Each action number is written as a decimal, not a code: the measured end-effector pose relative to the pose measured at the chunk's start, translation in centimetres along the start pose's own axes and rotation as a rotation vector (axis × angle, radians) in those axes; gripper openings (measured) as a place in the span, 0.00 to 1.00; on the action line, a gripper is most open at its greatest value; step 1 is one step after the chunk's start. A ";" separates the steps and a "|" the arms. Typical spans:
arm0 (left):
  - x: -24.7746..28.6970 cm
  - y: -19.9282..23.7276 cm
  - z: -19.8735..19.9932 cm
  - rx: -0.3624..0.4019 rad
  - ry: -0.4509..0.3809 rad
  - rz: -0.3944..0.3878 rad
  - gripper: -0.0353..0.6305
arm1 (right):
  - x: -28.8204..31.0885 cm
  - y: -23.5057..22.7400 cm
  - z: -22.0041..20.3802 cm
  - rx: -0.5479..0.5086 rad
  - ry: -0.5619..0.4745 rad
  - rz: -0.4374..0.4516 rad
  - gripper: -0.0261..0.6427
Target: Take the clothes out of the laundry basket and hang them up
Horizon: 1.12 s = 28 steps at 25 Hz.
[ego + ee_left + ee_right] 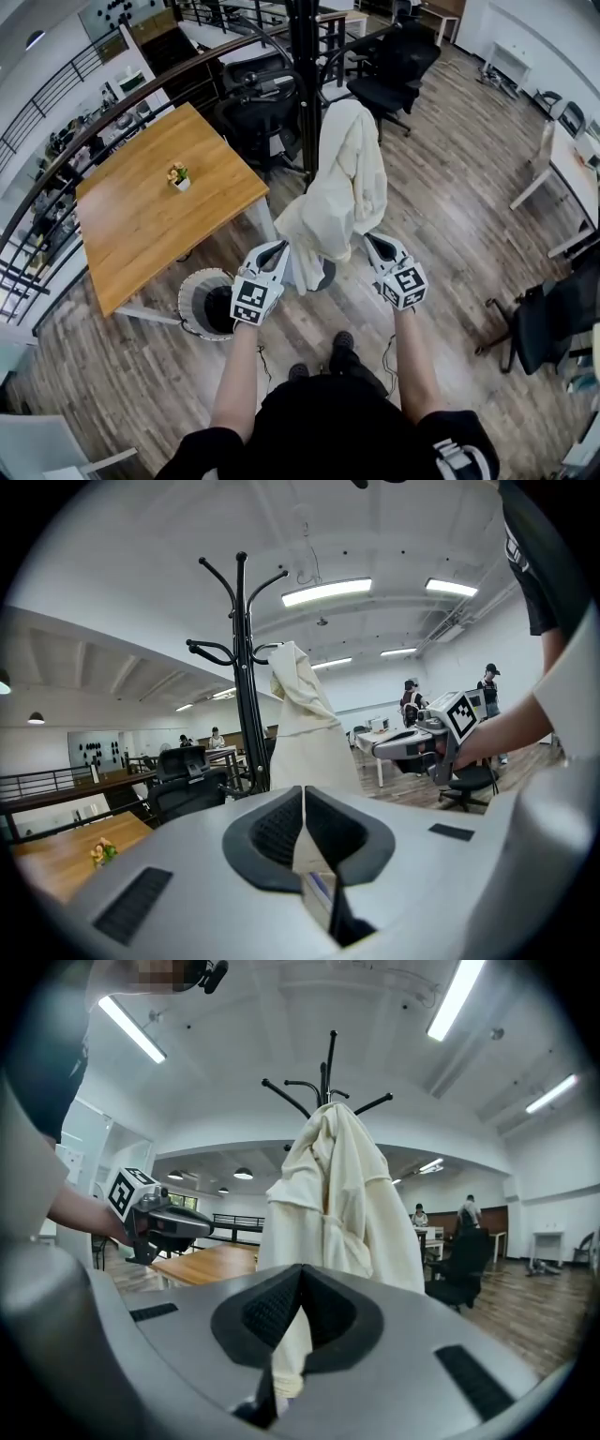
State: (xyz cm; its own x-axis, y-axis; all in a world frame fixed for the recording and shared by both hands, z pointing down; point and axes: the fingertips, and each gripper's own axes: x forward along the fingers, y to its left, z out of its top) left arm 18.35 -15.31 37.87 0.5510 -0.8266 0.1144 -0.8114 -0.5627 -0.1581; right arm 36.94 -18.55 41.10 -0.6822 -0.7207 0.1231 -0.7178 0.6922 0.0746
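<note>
A cream garment [347, 178] hangs draped over the top of a black coat rack [302, 56]. My left gripper [281, 249] is shut on the garment's lower left edge, and cream cloth shows pinched between its pads in the left gripper view [302, 803]. My right gripper [369, 241] is shut on the lower right edge, with a fold of the garment [337, 1194] running down through its closed jaws [300, 1288]. A round laundry basket [208, 302] stands on the floor to the left of my left gripper; what it holds is too dark to tell.
A wooden table [150, 216] with a small potted plant [178, 176] stands at the left, beside a railing. Black office chairs [398, 66] are behind the rack, and another chair [548, 319] is at the right. A white desk [572, 169] stands at the far right.
</note>
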 end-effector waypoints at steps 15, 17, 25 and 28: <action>-6.4 -0.2 -2.5 -0.030 0.012 -0.039 0.09 | -2.0 8.7 -0.2 -0.049 0.028 -0.013 0.05; -6.9 -0.4 -2.5 -0.028 0.012 -0.045 0.09 | -2.4 9.2 -0.4 -0.045 0.031 -0.019 0.05; -8.6 -0.6 -3.2 -0.014 0.021 -0.070 0.09 | -3.3 11.2 -0.6 -0.040 0.035 -0.047 0.05; -9.0 -0.5 -3.5 -0.016 0.024 -0.077 0.09 | -3.5 11.6 -0.7 -0.044 0.040 -0.058 0.05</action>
State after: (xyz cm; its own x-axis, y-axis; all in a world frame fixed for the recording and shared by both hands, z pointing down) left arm 13.08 -7.53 40.37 0.6073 -0.7803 0.1494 -0.7699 -0.6244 -0.1319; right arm 31.09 -7.96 42.22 -0.6332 -0.7579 0.1570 -0.7483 0.6513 0.1258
